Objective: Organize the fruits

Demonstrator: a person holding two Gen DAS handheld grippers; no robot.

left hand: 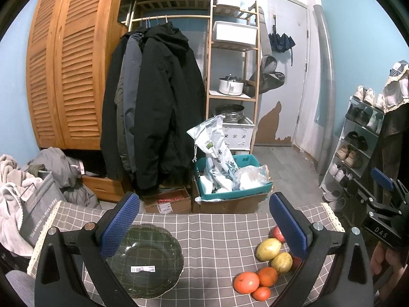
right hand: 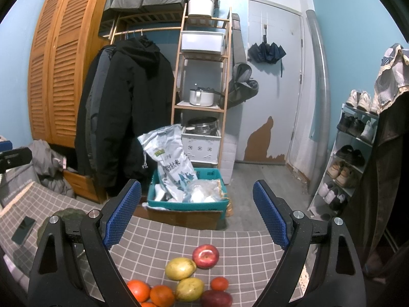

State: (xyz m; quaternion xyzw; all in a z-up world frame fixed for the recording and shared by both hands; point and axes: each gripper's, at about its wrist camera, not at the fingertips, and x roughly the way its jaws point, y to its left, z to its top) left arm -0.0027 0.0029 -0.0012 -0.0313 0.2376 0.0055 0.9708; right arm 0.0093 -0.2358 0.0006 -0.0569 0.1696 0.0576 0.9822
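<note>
Fruit clustered loose on the checked tabletop [right hand: 179, 235], toward its right side: a red apple [right hand: 205, 255] farthest out, two yellow-green mangoes [right hand: 180, 268] touching each other just nearer, oranges [right hand: 138, 290] at the near left, a small tangerine [right hand: 219, 283] and a dark red fruit [right hand: 217, 298] at the near right. Same pile visible in the left view, oranges [left hand: 246, 282] nearest, mangoes [left hand: 268, 249] behind, the apple half hidden by a blue pad.

Well apart to the left, a dark glass plate [left hand: 145, 258], empty, barcode label showing through. Likely the destination, so nothing sorted yet by the look of it.

Right claw [right hand: 196, 215] spread wide, holding nothing, hanging above and just behind the pile; seemingly lined up for a first pick, the apple being the most exposed piece. Left claw [left hand: 204, 225] likewise wide and empty, raised between plate and fruit, probably waiting or ready to steady the plate. Round fruit apt to roll when a neighbour is lifted, so a centred squeeze advisable.

A phone [right hand: 23, 230] flat on the tabletop at far left.

Beyond the far edge, on the floor, a teal crate [right hand: 186, 199] on a cardboard box, holding a printed rice sack and clear plastic bags. Further back, coats [right hand: 122, 112] on a rail, a wooden shelf [right hand: 202, 58] with white bins, a pot and a steamer, and a shoe rack [right hand: 350, 158] at right, full of shoes.
</note>
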